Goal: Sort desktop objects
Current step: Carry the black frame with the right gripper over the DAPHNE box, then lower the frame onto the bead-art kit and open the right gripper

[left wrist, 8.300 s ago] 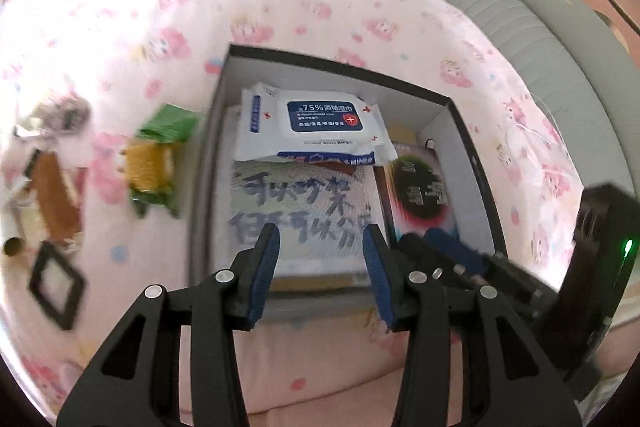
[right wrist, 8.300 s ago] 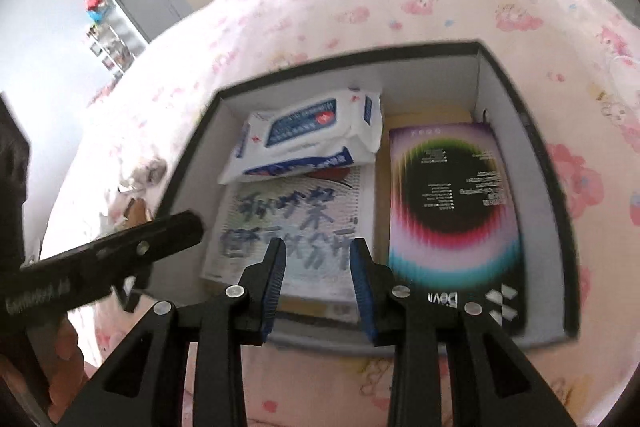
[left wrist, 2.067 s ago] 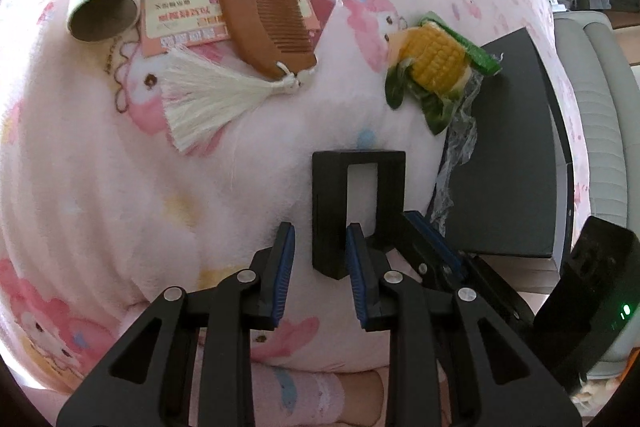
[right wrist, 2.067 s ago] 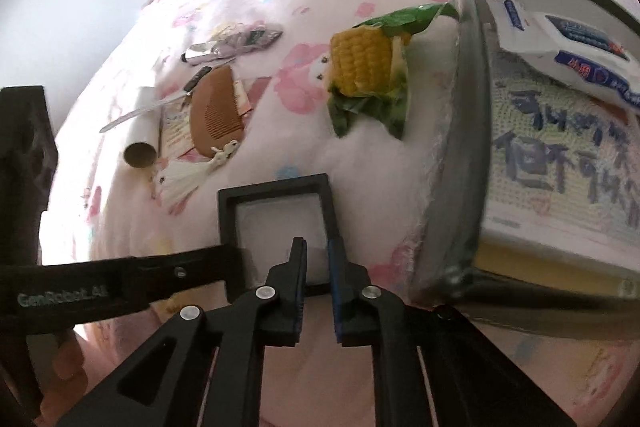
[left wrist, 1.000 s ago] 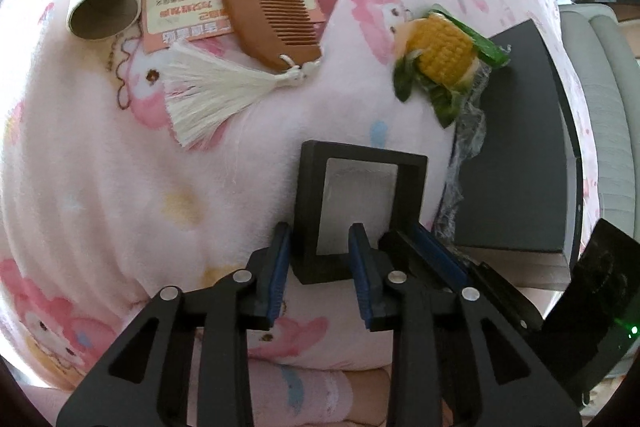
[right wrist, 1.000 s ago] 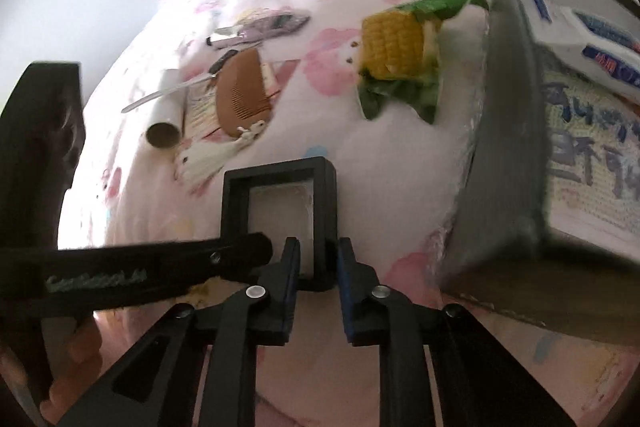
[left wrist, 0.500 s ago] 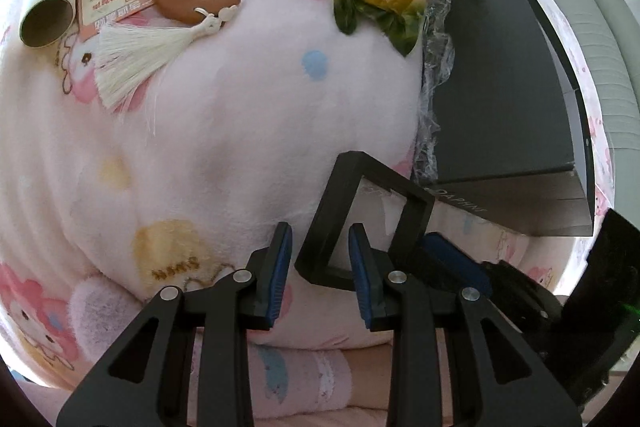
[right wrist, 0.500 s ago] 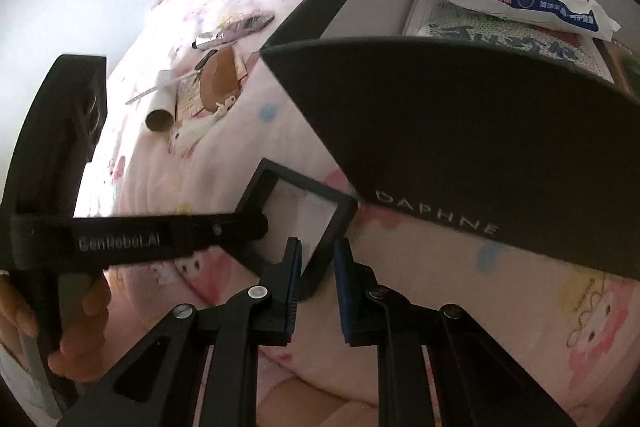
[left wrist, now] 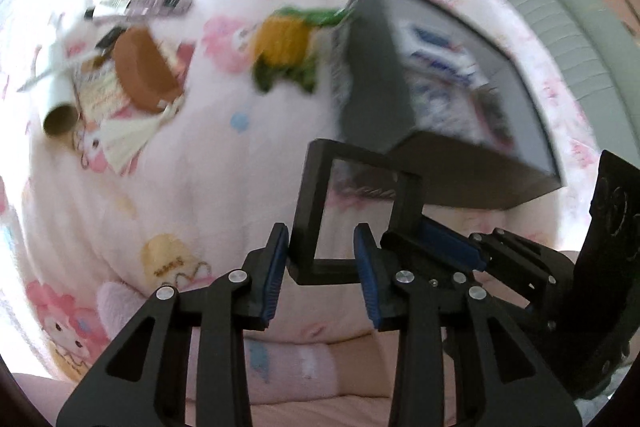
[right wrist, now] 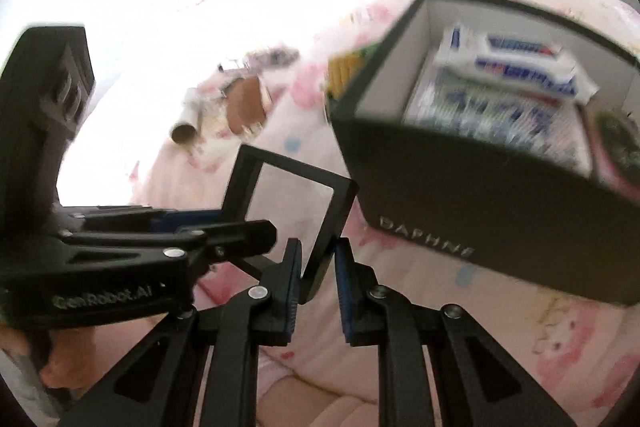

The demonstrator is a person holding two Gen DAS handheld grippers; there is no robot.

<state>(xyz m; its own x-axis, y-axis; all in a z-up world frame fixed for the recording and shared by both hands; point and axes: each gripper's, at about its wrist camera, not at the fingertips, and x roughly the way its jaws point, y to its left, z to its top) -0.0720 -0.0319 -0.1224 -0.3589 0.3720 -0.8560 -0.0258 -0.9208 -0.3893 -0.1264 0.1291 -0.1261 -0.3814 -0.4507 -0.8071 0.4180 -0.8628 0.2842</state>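
A black square frame with a see-through middle hangs in the air above the pink blanket, just in front of the black box. My left gripper has the frame's lower edge between its blue pads. Both pads still touch it while the jaws are opening. My right gripper is shut on the frame's lower corner. In the left wrist view the right gripper clamps the frame's right side. In the right wrist view the left gripper straddles the frame's left corner.
The open box holds a white wipes pack on printed booklets. On the blanket to the left lie a toy corn cob, a brown comb, a cardboard tube and small items. A grey sofa stands behind the box.
Both grippers have lifted the frame off the blanket and carried it toward the box. The frame has tilted, and the left jaws stand wider than before.
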